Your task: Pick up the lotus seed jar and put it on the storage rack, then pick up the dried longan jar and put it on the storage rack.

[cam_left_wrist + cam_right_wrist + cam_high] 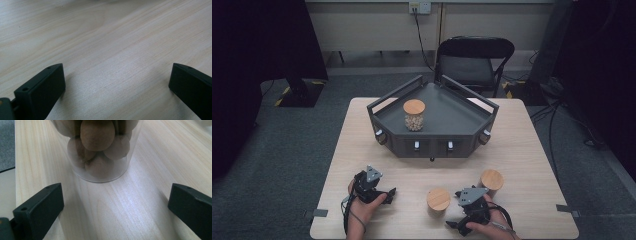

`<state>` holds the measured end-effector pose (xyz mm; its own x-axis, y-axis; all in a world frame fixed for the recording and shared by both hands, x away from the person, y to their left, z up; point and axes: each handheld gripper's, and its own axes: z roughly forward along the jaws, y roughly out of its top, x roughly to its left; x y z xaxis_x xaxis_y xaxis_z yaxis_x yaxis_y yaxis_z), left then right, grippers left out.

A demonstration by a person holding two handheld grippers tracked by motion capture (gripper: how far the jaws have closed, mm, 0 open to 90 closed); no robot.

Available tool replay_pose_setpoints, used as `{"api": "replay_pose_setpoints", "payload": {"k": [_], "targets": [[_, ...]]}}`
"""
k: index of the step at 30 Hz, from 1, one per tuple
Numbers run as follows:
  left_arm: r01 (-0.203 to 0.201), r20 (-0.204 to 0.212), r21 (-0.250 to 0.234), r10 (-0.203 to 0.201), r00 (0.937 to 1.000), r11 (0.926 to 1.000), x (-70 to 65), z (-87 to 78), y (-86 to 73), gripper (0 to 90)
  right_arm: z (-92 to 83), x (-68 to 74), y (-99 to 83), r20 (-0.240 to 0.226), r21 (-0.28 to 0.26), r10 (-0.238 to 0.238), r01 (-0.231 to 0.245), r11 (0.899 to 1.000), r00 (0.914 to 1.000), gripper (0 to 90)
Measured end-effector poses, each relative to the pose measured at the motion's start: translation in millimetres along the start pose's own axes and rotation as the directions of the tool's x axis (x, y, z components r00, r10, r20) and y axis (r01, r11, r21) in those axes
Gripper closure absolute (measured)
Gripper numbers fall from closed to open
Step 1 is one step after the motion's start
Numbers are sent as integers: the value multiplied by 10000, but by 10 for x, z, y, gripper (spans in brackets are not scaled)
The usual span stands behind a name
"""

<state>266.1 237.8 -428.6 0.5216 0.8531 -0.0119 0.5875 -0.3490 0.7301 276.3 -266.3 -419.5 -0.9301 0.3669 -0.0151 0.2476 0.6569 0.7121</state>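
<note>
Resting low over bare counter [522, 150] at the near left, the left gripper [388, 192] had its fingers [42, 90] spread wide with nothing between them. Right of it stood a nut-filled jar [438, 201] with a wooden lid. The right gripper [455, 226], fingers [40, 207] equally wide apart, faced that jar [100, 150] from just beside it, not touching.

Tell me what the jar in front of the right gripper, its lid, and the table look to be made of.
Jar: clear, smooth glass or plastic, can't tell which; the brown rounded pieces inside show through its wall.
Lid: pale matte wood or bamboo, by its light tan, even top.
Table: light wood or wood-look laminate, satin finish; fine straight grain lines and a soft sheen near the jaws.
</note>
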Motion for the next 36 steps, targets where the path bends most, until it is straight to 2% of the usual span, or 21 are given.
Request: {"api": "replay_pose_setpoints", "payload": {"k": [27,36], "targets": [[12,-2,10,-12,10000,10000,6,6,7,0,11,0,14,-17,14,4,-4,10000,10000,0],[13,-9,29,-13,10000,10000,4,5,10,0,30,-20,53,-253,-5,146,-146,9999,9996,8]]}}
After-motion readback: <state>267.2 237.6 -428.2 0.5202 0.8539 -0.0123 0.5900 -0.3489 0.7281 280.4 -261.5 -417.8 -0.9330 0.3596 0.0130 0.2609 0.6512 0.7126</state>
